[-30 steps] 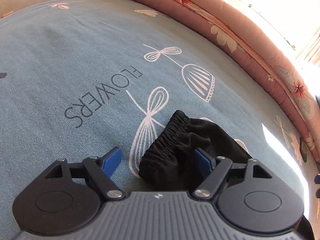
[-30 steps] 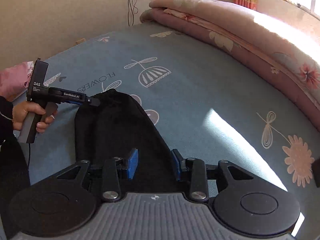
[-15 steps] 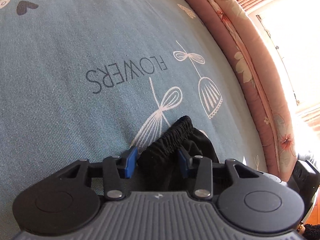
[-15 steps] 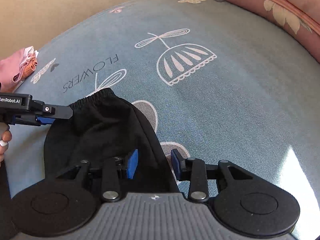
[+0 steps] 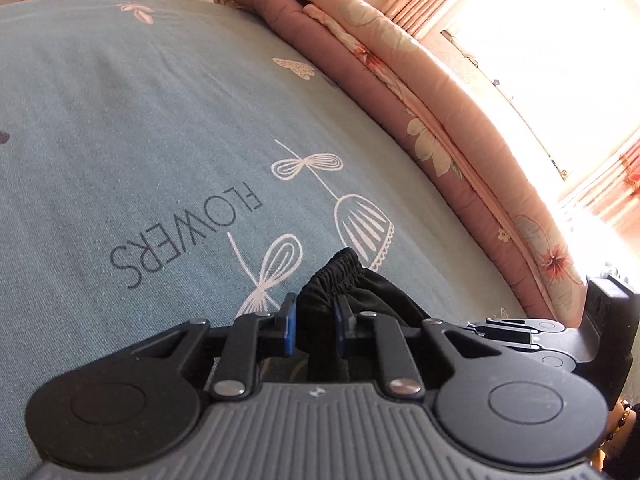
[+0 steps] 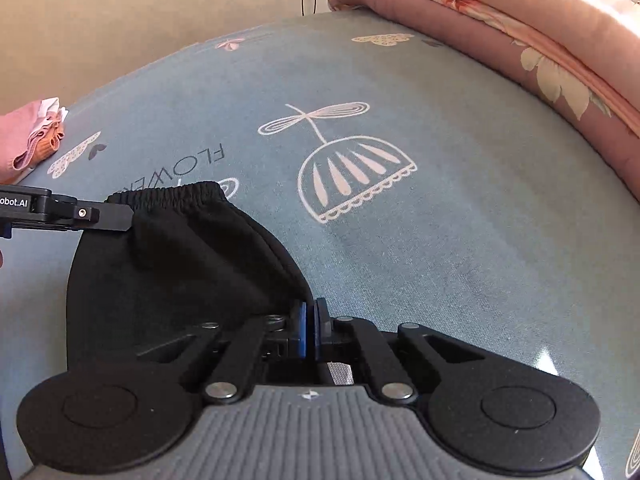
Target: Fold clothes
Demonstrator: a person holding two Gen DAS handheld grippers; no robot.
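A black garment [image 6: 180,264] with an elastic waistband lies on the blue patterned bed sheet [image 6: 440,208]. My left gripper [image 5: 314,320] is shut on the garment [image 5: 340,280] near the waistband corner, with bunched fabric between its blue pads. It also shows in the right wrist view [image 6: 100,216] at the left, on the waistband's left end. My right gripper [image 6: 311,332] is shut on the garment's right edge, pads pressed together on the cloth. It also shows in the left wrist view [image 5: 560,332] at the right.
A folded pink floral quilt [image 5: 420,92] runs along the bed's far right side under a bright window. A small pile of pink clothes [image 6: 28,136] lies at the bed's left edge. A beige wall [image 6: 140,8] stands behind the bed.
Both grippers have closed onto the black garment: the left on the waistband corner, the right on the side edge. The left gripper's view has swung back toward the quilt.
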